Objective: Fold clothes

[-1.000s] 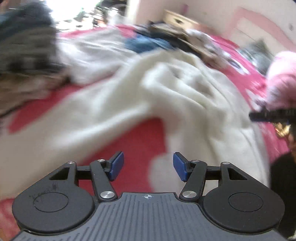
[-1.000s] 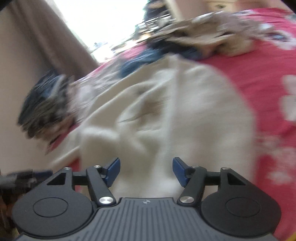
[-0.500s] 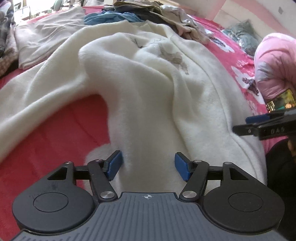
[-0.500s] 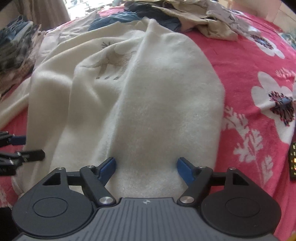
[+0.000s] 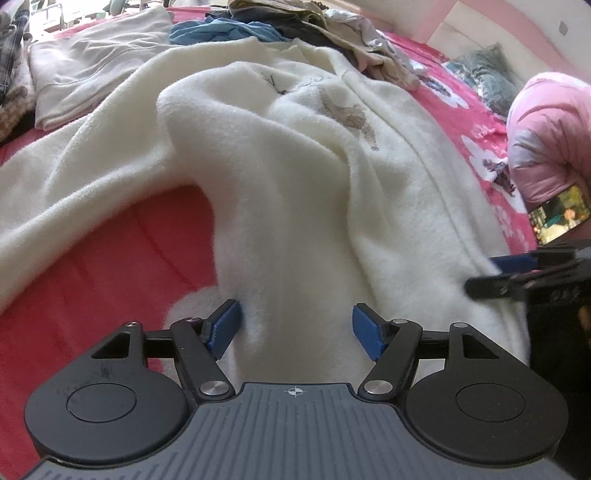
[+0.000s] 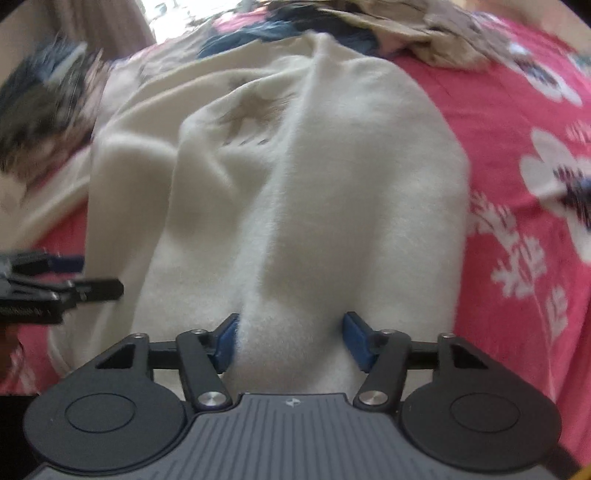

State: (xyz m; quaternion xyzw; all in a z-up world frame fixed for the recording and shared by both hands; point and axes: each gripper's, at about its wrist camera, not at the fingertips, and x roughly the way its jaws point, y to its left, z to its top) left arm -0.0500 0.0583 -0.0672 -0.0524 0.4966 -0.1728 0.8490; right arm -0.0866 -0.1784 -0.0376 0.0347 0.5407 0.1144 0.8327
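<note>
A cream fleece garment (image 5: 295, 184) with a small brown print lies rumpled on the red floral bedspread (image 5: 92, 266). My left gripper (image 5: 297, 328) sits low over its near hem; the jaws are opening, with a band of fleece between the blue pads, not pinched. In the right wrist view the same garment (image 6: 314, 203) fills the middle. My right gripper (image 6: 291, 339) straddles a raised fold at the hem; its jaws are closing and the pads do not clamp the fold. Each gripper shows at the edge of the other's view: right gripper (image 5: 517, 273), left gripper (image 6: 55, 280).
A beige sweatshirt (image 5: 92, 62) lies flat at the back left. A heap of blue, dark and tan clothes (image 5: 295, 22) sits behind the fleece. A person's pink sleeve (image 5: 546, 136) and a lit phone (image 5: 557, 214) are at the right. Plaid fabric (image 6: 37, 103) lies far left.
Both grippers have dropped closer to the fleece hem. The left jaws stand slightly wider than before. The right jaws have narrowed around a fold, and its view has tilted and blurred.
</note>
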